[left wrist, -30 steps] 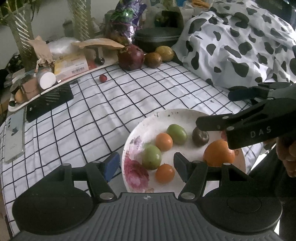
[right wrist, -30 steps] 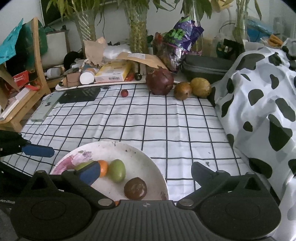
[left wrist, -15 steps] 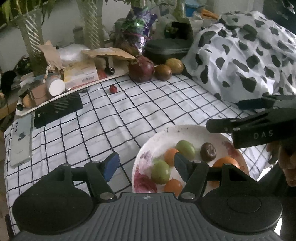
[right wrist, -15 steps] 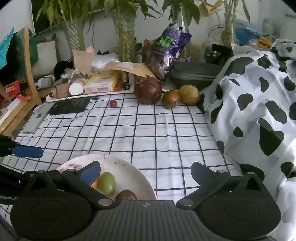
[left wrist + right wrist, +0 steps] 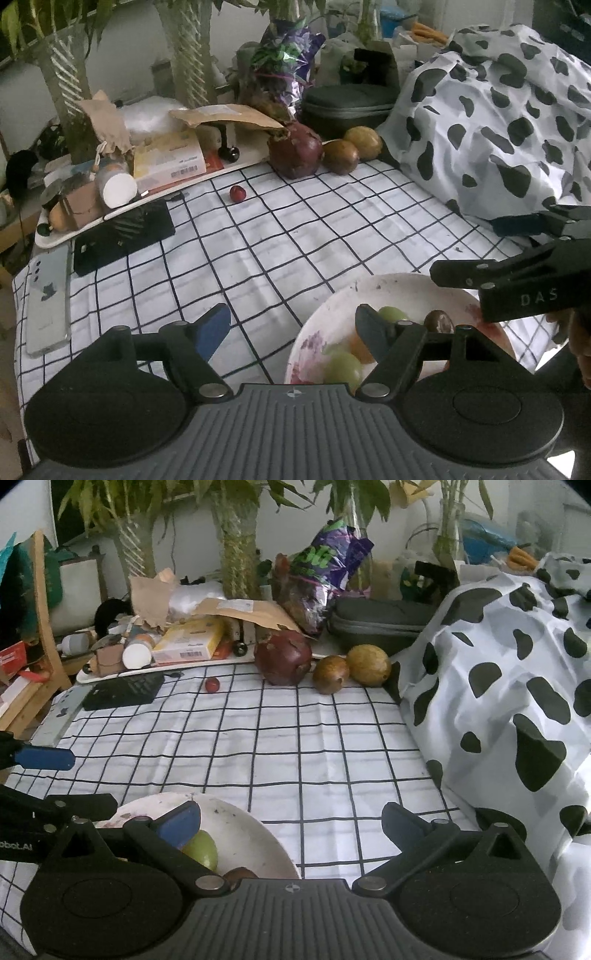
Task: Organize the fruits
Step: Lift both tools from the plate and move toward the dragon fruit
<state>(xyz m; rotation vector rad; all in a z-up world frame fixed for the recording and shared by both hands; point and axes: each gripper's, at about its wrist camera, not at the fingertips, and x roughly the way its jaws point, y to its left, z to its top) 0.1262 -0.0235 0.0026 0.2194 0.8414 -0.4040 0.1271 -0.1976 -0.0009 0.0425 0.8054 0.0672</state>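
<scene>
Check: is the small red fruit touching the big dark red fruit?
Apart. Right wrist view shows white checked cloth between the small red fruit and the big dark red fruit.

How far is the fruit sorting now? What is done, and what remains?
Done: several small fruits lie on the white plate. In hand: nothing; the left gripper and right gripper are both open and empty. Left: the small red fruit, the big dark red fruit and two brown fruits sit on the checked cloth.
</scene>
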